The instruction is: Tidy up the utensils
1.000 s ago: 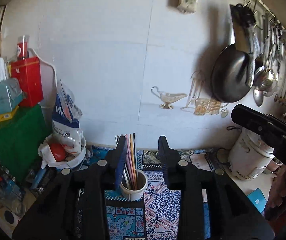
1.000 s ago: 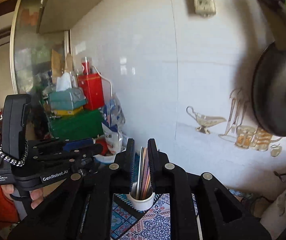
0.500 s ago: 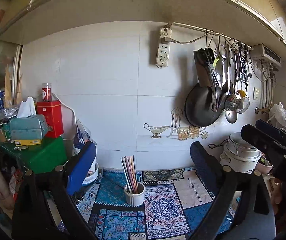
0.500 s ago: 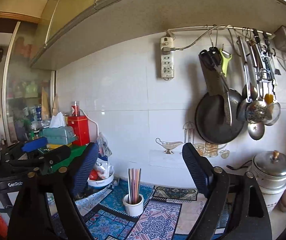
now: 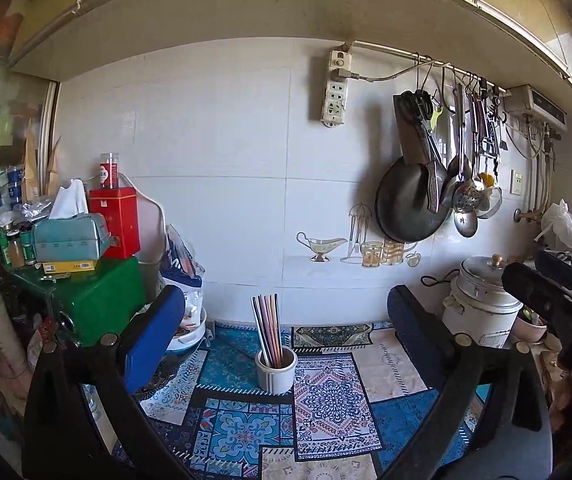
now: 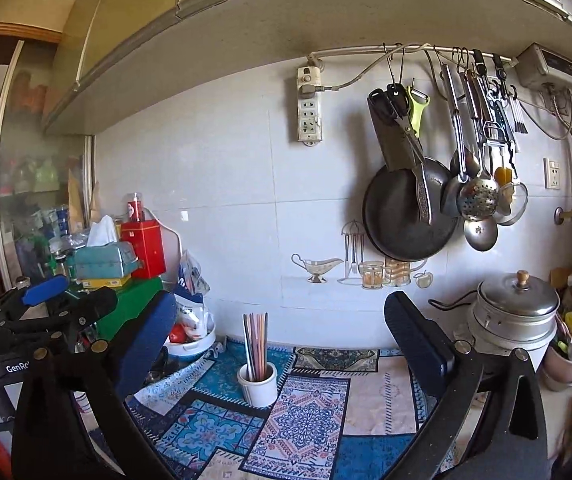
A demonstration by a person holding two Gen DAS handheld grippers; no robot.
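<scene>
A white ceramic cup holding several coloured chopsticks stands upright on a patterned blue mat near the wall. It also shows in the right wrist view with its chopsticks. My left gripper is open and empty, well back from the cup. My right gripper is open and empty, also back from the cup. The left gripper shows at the left edge of the right wrist view; the right one shows at the right of the left wrist view.
A pan, ladles and a knife hang on a wall rail at the right. A metal steamer pot stands at the right. Green and red boxes, a tissue box and a bowl with bags crowd the left.
Both grippers opened wide and pulled back from the cup. One second ago the right jaws were almost shut around the chopsticks and the left jaws stood close by the cup.
</scene>
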